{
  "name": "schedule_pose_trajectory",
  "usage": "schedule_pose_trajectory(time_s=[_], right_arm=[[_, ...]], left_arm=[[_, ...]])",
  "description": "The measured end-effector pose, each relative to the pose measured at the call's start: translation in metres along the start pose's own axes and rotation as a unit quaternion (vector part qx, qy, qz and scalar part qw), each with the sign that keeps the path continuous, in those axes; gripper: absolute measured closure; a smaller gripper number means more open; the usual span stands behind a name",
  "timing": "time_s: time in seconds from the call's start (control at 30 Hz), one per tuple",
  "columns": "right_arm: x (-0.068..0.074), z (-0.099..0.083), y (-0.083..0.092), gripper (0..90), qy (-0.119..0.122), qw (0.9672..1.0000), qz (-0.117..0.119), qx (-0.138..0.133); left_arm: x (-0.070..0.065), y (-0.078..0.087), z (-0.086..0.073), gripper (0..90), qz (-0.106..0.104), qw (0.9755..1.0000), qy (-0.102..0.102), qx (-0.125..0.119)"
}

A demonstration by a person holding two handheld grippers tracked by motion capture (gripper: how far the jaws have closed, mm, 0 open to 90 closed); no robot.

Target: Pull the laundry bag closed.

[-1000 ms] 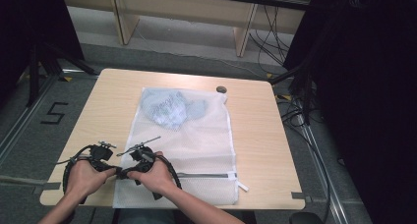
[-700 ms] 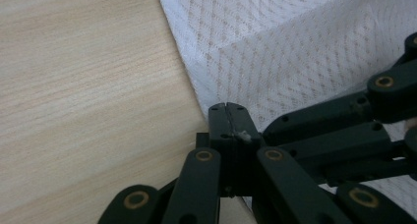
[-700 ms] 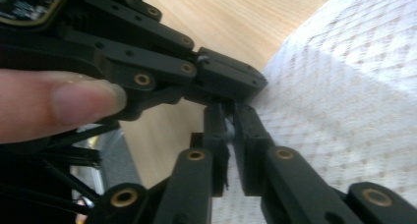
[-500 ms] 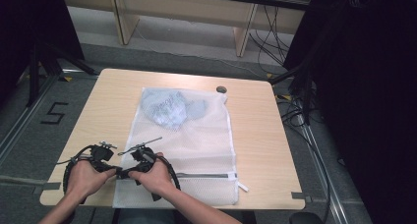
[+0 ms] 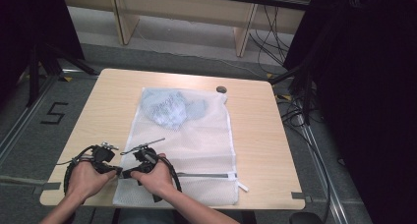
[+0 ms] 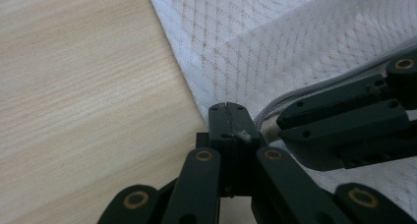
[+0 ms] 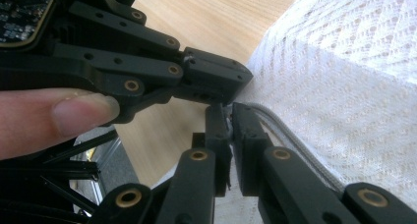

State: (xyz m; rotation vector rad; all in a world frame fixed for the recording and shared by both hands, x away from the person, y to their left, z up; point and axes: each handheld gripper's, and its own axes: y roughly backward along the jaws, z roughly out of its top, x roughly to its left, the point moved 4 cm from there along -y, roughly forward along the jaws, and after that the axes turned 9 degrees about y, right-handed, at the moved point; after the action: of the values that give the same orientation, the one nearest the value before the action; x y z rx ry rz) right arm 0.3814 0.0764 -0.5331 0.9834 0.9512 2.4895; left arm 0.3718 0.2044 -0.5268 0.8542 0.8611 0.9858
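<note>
A white mesh laundry bag (image 5: 189, 150) lies flat on the pale wooden table (image 5: 275, 135); both grippers pinch its near left corner, left gripper (image 6: 227, 111) clamped on the edge; right gripper (image 7: 228, 111), jaws just closed, nips the zipper end.

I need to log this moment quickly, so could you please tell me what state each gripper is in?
Left gripper: shut on the mesh laundry bag at its near left edge.
Right gripper: has just closed, shut on the same bag's zipper end.

A mesh bag (image 5: 196, 150) lies mid-table (image 5: 108, 111), a garment (image 5: 169, 108) in its far end.
</note>
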Motion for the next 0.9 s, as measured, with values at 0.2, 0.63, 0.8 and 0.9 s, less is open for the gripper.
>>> schedule_pose_trajectory(time_s=[0.2,0.63,0.8,0.9], right_arm=[[-0.0042,-0.0009,0.0009,87.1,0.010,0.9999,0.000,-0.005],[-0.0050,-0.0011,0.0060,87.0,0.009,0.9999,-0.010,0.004],[-0.0037,-0.0020,0.0076,87.0,0.013,0.9997,-0.018,0.012],[-0.0046,-0.0028,0.0085,87.0,0.034,0.9991,-0.023,0.012]], left_arm=[[-0.0015,-0.0006,-0.0001,90.0,0.002,1.0000,0.002,-0.005],[0.0000,-0.0003,-0.0001,90.0,-0.002,1.0000,-0.003,-0.003],[-0.0002,-0.0001,0.0000,90.0,0.001,1.0000,-0.003,-0.002],[0.0000,-0.0003,-0.0001,90.0,-0.002,1.0000,-0.003,-0.003]])
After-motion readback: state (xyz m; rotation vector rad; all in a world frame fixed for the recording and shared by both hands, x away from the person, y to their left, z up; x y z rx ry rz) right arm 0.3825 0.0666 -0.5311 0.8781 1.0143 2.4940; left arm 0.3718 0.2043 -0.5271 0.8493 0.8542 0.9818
